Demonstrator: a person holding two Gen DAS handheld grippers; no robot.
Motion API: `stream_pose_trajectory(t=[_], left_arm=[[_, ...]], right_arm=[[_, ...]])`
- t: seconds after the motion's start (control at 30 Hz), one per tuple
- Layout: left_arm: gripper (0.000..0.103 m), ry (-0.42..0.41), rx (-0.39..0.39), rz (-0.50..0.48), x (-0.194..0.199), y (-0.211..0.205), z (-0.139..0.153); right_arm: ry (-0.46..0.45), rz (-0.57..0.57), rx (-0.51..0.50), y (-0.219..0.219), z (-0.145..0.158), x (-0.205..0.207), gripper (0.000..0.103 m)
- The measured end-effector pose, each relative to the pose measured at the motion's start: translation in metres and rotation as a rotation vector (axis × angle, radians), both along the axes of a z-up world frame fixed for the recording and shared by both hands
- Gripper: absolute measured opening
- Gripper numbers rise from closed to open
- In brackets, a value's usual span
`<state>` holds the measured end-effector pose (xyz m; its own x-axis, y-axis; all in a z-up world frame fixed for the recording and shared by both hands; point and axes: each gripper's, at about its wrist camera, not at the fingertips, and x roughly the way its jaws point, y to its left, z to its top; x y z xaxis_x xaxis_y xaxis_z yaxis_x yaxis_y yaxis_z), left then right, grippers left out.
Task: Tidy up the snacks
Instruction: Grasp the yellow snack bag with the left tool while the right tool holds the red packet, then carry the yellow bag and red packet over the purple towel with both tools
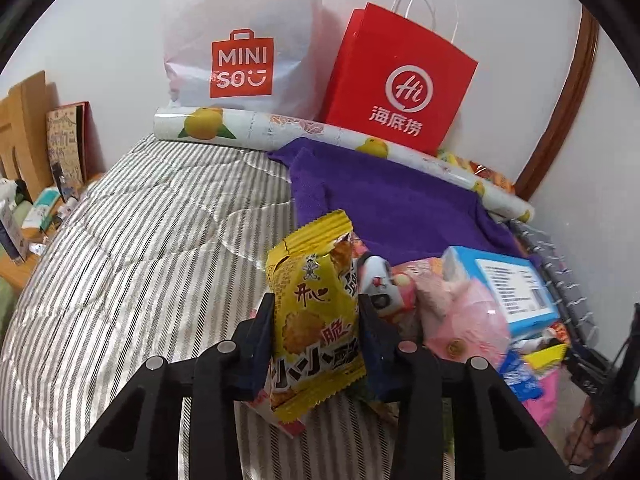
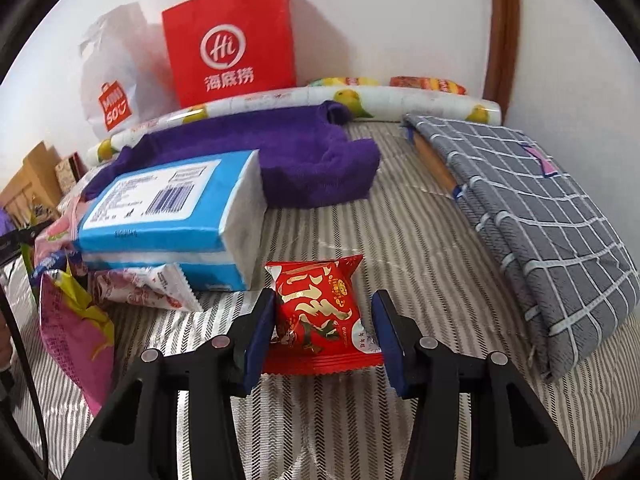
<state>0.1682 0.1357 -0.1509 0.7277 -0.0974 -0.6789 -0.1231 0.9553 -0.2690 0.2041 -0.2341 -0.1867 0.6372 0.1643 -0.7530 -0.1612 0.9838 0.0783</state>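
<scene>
The pick-up step is in hand on both sides, judging by how things lie. The left gripper (image 1: 316, 336) is clamping a yellow cracker packet (image 1: 314, 316) between its pads and holding it upright, just left of the snack pile (image 1: 460, 312) that is lying on the striped bed cover (image 1: 140, 260). The right gripper (image 2: 324, 334) is straddling a red snack packet (image 2: 320, 316) that is lying flat on the cover, just right of the blue tissue pack (image 2: 168, 216). Its left pad is touching the wrapper while the right pad is standing apart from it, so the jaws are sitting half-wide and not yet gripping.

Next, the right gripper is probably needing to close on the red packet, and then both packets are needing a sorted place; where that place is, the views are not showing.

For open room, the widest bare stretch of striped cover is lying left of the pile, in front of the white Miniso bag (image 1: 240, 40). Beyond the pile, the purple towel (image 1: 392, 196) and the lemon-print roll (image 1: 340, 136) are blocking the way toward the red paper bag (image 1: 400, 80). To the right of the pile, a grey checked cushion (image 2: 540, 232) is bounding the space.
</scene>
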Motion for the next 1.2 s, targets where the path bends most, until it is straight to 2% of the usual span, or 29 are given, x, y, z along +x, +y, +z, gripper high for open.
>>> stream_pose_trajectory(t=[0.13,0.3,0.53,0.8,0.97,1.2], left_arm=[[0.036,-0.015,0.044,0.018,-0.009,-0.001,0.013],[0.036,-0.018,0.001,-0.006,-0.024,-0.004,0.031],[0.037,-0.032,0.010,-0.056,-0.043,-0.033,0.059],[0.037,-0.048,0.004,-0.160,-0.058,-0.082,0.085],[0.037,-0.067,-0.013,-0.218,-0.052,-0.106,0.104],[0.037,-0.096,-0.007,-0.280,-0.041,-0.130,0.127]], right_arm=[[-0.010,-0.011,-0.010,-0.001,0.003,-0.004,0.048],[-0.016,-0.013,-0.008,0.000,0.013,-0.015,0.048],[-0.069,-0.002,0.049,0.004,0.054,-0.036,0.049],[-0.132,0.021,-0.011,0.023,0.099,-0.064,0.049],[-0.177,0.020,-0.012,0.027,0.127,-0.072,0.049],[-0.187,0.020,-0.002,0.026,0.149,-0.066,0.049]])
